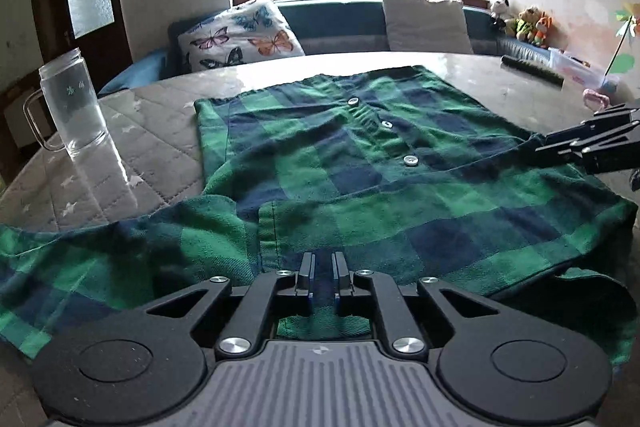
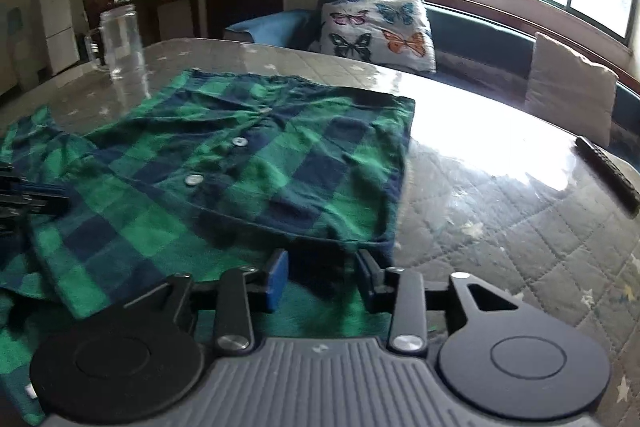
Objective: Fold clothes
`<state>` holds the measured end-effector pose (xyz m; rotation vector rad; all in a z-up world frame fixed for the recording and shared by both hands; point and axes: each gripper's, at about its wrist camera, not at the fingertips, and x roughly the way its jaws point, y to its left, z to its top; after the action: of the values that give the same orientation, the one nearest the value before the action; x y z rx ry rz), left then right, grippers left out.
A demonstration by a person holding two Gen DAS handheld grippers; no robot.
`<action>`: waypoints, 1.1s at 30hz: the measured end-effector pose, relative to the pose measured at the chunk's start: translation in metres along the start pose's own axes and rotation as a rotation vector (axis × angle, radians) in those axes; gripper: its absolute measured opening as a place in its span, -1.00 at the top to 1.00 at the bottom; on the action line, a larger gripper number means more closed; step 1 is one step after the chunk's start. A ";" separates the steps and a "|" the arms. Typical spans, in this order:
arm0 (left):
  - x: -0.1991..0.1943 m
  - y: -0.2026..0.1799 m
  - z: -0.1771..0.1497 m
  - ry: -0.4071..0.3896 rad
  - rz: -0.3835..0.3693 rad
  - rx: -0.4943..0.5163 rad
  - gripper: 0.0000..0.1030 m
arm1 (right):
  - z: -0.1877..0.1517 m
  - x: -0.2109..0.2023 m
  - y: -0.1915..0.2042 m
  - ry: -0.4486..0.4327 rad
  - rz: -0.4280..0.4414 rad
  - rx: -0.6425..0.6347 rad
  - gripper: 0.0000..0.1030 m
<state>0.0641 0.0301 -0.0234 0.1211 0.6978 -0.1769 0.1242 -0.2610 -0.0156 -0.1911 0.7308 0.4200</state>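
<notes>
A green and navy plaid shirt (image 1: 360,163) lies spread on the table, button placket up, its top part folded over the body. It also shows in the right wrist view (image 2: 248,171). My left gripper (image 1: 322,267) is nearly shut, its jaws pinching the shirt's near folded edge. My right gripper (image 2: 322,269) is open, its jaws astride the shirt's right-hand edge, with cloth between them. In the left wrist view the right gripper (image 1: 540,145) reaches in from the right at the shirt's side. The left gripper's fingers (image 2: 24,199) show at the left edge of the right wrist view.
A clear glass mug (image 1: 74,105) stands at the table's left, also in the right wrist view (image 2: 120,39). A black remote (image 2: 608,175) lies at the right. The quilted table cover (image 2: 500,227) is glossy. A butterfly pillow (image 1: 236,35) sits on the bench beyond.
</notes>
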 end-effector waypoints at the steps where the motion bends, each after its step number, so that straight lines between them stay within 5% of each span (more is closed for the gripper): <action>1: -0.001 0.001 -0.001 -0.003 -0.001 0.001 0.77 | -0.002 -0.002 0.004 0.002 0.009 -0.008 0.24; 8: -0.009 0.006 -0.011 -0.019 -0.001 0.010 0.68 | -0.023 -0.013 0.034 0.027 0.067 -0.075 -0.06; 16: -0.023 0.006 -0.019 -0.035 -0.009 0.003 0.39 | -0.012 -0.025 0.065 -0.023 0.113 -0.135 -0.06; 23: -0.041 0.015 -0.026 -0.057 0.003 -0.031 0.35 | -0.005 -0.008 0.094 -0.010 0.176 -0.174 -0.06; 33: -0.061 0.081 -0.032 -0.077 0.180 -0.174 0.11 | 0.032 0.012 0.145 -0.037 0.270 -0.247 -0.05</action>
<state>0.0146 0.1225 -0.0038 0.0102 0.6189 0.0519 0.0881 -0.1170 -0.0037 -0.3173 0.6688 0.7700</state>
